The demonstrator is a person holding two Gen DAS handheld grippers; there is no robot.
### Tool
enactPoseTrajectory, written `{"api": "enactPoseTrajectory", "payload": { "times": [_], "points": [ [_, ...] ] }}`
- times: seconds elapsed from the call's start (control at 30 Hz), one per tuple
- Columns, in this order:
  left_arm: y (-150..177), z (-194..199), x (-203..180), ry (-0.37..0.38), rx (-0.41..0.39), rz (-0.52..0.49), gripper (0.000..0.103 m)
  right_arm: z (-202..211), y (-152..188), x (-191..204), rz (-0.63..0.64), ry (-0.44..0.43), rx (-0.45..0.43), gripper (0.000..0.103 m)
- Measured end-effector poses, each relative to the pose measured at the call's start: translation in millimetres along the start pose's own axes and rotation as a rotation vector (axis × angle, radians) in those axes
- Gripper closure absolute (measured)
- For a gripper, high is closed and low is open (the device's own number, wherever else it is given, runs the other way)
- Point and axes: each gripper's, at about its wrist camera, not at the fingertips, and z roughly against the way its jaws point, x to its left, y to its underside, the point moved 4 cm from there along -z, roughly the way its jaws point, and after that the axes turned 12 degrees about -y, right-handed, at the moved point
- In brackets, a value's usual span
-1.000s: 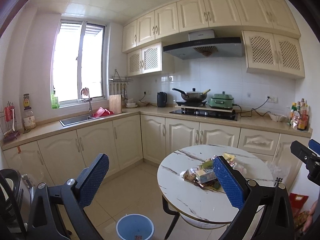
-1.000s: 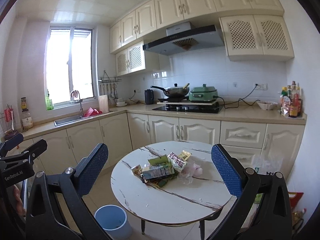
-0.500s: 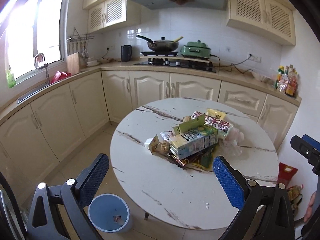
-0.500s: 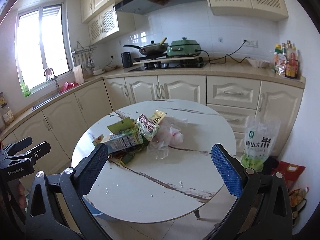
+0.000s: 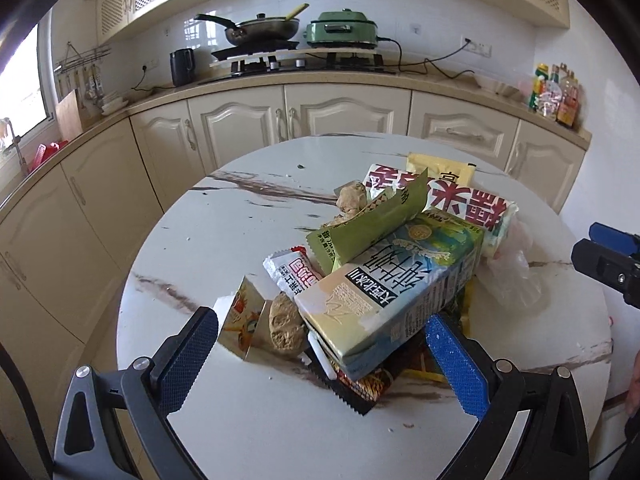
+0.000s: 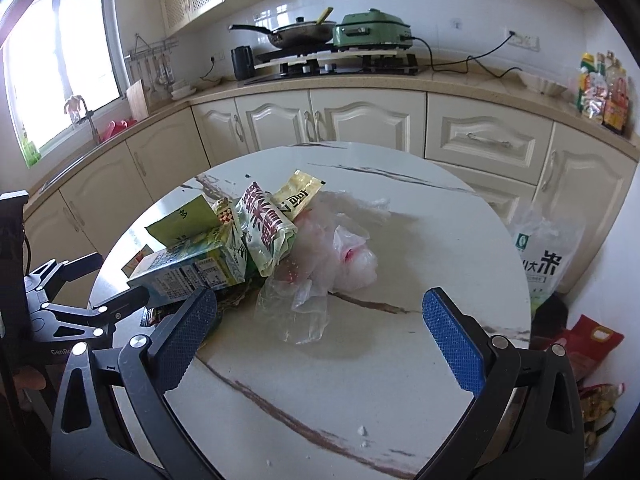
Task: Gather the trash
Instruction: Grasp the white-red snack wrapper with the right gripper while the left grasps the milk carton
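One heap of trash lies mid-table on the round marble table: one milk carton on top, one green wrapper, one red-and-white packet, one yellow sachet, one clear plastic bag. Two grippers, both yours. Your left gripper has its fingers spread wide, empty, with the carton's near end between them. Your right gripper is likewise spread and empty; the plastic bag lies just beyond its fingers, the carton beside its left fingertip.

Spread left gripper flanks milk carton.
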Motion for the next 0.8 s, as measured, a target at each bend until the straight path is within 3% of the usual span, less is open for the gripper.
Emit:
{"api": "enactPoseTrajectory", "payload": {
  "times": [0.27, 0.33, 0.43, 0.63, 0.8],
  "points": [
    [-26, -47, 6, 0.088, 0.026, -0.043, 0.002, -26, -12, -4, 0.005, -0.026, 0.026, 0.000],
    [-29, -52, 7, 0.119, 0.030, -0.039, 0.021, -29, -13, -4, 0.008, -0.020, 0.028, 0.000],
    [-29, -48, 11, 0.165, 0.027, -0.043, 0.039, -36, -16, -4, 0.014, -0.019, 0.035, 0.000],
    [-18, -15, 36, 0.220, -0.012, 0.011, 0.053, -48, -30, 4, 0.065, -0.042, 0.047, 0.000],
    [0, 13, 53, 0.239, -0.027, 0.028, 0.056, -74, -43, 13, 0.139, -0.084, 0.087, 0.000]
  ]
}}
